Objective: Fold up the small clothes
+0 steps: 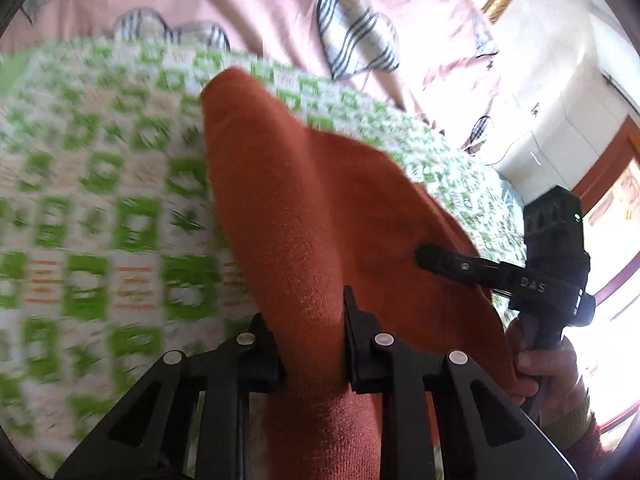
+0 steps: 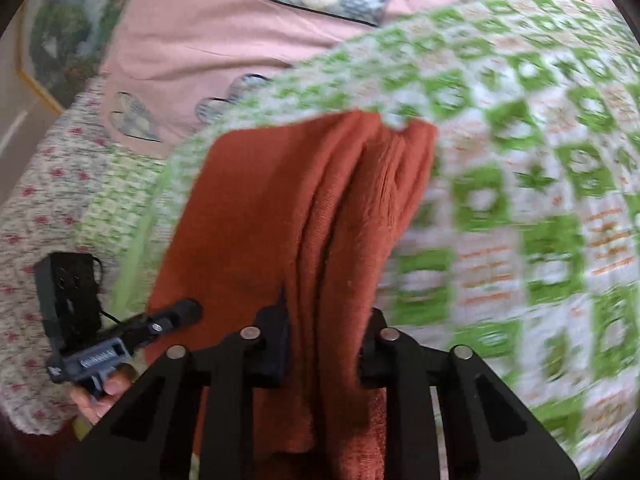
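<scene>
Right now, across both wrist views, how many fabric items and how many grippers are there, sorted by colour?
Rust-orange garment: 1, pinched by both grippers
Green-and-white checked cover: 1
Pink sheet with plaid hearts: 1
Floral quilt with red flowers: 1
Black grippers: 2, left gripper and right gripper
Total: 6

Black gripper (image 1: 312, 344), silver rivets (image 1: 383, 339)

We count 1 rust-orange knit garment (image 1: 312, 216), 2 hand-held grippers: left (image 1: 310, 344) & right (image 2: 324, 344), 1 green-checked blanket (image 1: 100, 184), 1 pink sheet (image 2: 192, 52) w/ approx. 4 plaid hearts visible in the right wrist view.
</scene>
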A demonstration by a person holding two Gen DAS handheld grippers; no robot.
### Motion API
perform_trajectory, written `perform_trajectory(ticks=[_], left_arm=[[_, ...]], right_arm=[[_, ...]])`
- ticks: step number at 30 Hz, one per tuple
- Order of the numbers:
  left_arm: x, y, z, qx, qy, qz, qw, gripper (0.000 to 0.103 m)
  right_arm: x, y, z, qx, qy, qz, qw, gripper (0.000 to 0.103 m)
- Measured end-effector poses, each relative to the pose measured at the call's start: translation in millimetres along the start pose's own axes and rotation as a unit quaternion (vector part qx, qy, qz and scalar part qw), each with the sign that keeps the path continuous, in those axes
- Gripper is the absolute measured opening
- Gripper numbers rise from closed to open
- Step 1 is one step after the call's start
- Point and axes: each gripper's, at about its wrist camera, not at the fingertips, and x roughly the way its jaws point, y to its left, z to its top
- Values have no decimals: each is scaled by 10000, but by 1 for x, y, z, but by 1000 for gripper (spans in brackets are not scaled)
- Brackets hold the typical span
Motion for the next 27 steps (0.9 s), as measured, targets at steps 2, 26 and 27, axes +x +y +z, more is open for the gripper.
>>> perform_trajectory(ticks=[2,26,27], left_arm=[[-30,3,-7,35,-156,78,9998,22],[-101,109,-84,-1034,46,579,9929,46],[-100,108,-82,-1037,45,619,9927,46]], right_arm=[[1,21,-7,-136,-1,201,9997,24],[20,90,-38,-698,79,-171,9974,38],[25,91,-35,-615,165,17,9980,28]])
